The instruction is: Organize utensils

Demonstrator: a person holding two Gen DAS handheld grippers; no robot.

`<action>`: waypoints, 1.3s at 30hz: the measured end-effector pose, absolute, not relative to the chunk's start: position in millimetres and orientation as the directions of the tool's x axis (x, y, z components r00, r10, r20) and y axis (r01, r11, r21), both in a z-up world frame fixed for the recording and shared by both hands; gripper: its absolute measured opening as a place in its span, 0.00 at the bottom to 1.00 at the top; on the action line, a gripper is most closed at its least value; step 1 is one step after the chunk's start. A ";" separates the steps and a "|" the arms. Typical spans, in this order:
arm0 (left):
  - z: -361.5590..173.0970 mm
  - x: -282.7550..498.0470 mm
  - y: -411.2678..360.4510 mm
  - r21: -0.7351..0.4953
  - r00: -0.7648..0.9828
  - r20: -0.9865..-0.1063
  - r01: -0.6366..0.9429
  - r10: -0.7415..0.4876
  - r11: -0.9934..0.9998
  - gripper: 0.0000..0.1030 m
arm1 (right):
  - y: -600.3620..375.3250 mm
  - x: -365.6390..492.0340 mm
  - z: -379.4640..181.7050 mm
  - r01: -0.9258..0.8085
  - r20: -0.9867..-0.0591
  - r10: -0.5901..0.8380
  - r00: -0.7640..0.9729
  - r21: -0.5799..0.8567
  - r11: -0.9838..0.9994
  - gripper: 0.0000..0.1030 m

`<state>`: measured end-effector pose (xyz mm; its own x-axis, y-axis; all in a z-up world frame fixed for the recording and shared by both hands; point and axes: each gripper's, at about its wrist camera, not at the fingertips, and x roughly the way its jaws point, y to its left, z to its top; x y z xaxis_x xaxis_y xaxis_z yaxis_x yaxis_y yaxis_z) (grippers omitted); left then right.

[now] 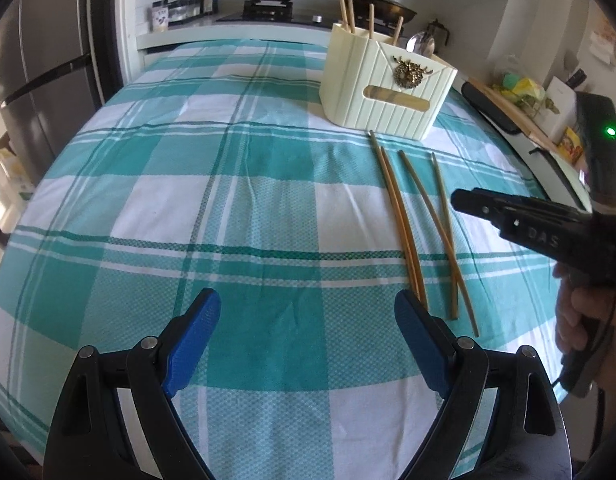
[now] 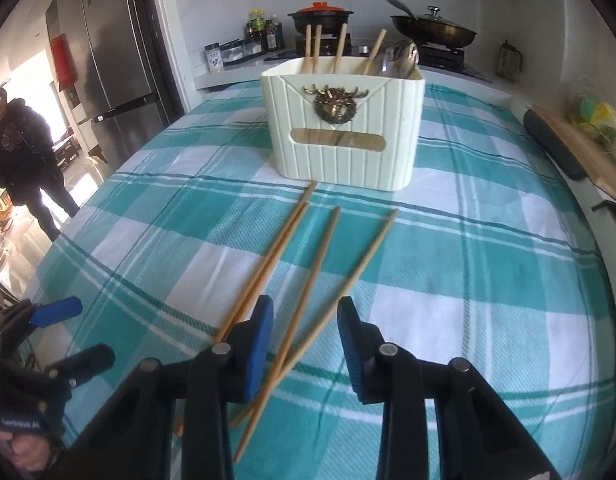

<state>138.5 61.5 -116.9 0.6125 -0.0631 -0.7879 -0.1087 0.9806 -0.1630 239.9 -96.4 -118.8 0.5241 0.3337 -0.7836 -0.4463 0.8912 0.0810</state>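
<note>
Right claw (image 2: 304, 344): your blue pads stand partly apart, gripping nothing; two of the loose chopsticks (image 2: 308, 276) run up through the gap between them, and no pad presses on either.
Left claw (image 1: 308, 344): wide open and empty, over bare checked cloth nearer the counter's left side.
Key relation: the four loose chopsticks lie straight ahead of your right claw, long axes running away from you toward the holder; the two in the gap cross near your end. They sit just right of your left claw, so your right hand is the nearer one, I judge.
Look of the chopsticks: thin, plain light wood, flat on the counter (image 2: 487, 280), fanning apart toward the far ends.
Holder (image 2: 343, 132): cream ribbed box with a brass stag emblem, upright toward the counter's far edge, already carrying four chopsticks and some spoons.
Beyond: a stove with pots.
</note>
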 end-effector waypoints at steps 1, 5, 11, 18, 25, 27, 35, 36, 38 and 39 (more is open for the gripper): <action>-116.7 137.7 63.2 -0.162 0.613 -0.787 -0.113 -0.060 0.980 0.87 | -92.7 247.6 -123.6 -0.444 -0.793 0.330 0.513 0.084 0.892 0.28; -117.6 135.5 67.9 -0.153 0.616 -0.787 -0.128 -0.042 0.980 0.87 | -81.8 271.7 -145.6 -0.431 -0.833 0.278 0.479 0.053 0.901 0.24; -125.2 138.8 67.4 -0.147 0.600 -0.799 -0.131 -0.039 0.981 0.87 | -70.4 276.3 -154.2 -0.422 -0.842 0.202 0.501 -0.033 0.906 0.10; -131.0 143.1 59.1 -0.128 0.589 -0.807 -0.106 -0.042 0.986 0.87 | -96.5 258.5 -126.0 -0.365 -0.786 0.286 0.548 0.083 0.927 0.06; -133.3 168.9 46.7 -0.138 0.586 -0.807 -0.055 -0.080 0.989 0.87 | -146.2 231.2 -109.7 -0.302 -0.789 0.201 0.581 0.020 0.953 0.06; -133.3 182.5 40.7 -0.135 0.587 -0.805 -0.034 -0.089 0.990 0.87 | -161.4 228.3 -116.0 -0.270 -0.799 0.142 0.585 -0.026 0.963 0.06; -133.8 222.2 18.1 -0.086 0.589 -0.804 0.021 -0.082 0.996 0.87 | -194.3 210.7 -126.3 -0.188 -0.780 0.082 0.621 -0.046 0.981 0.28; -134.5 223.2 16.4 -0.077 0.590 -0.804 0.025 -0.077 0.997 0.87 | -195.8 205.5 -123.5 -0.180 -0.766 0.085 0.637 -0.041 0.983 0.38; -136.6 224.8 14.5 -0.062 0.588 -0.806 0.028 -0.067 0.998 0.87 | -199.6 196.7 -118.1 -0.164 -0.747 0.087 0.659 -0.030 0.986 0.41; -137.7 225.4 13.4 -0.058 0.585 -0.808 0.028 -0.064 0.998 0.87 | -201.9 193.1 -115.9 -0.157 -0.742 0.088 0.665 -0.023 0.987 0.41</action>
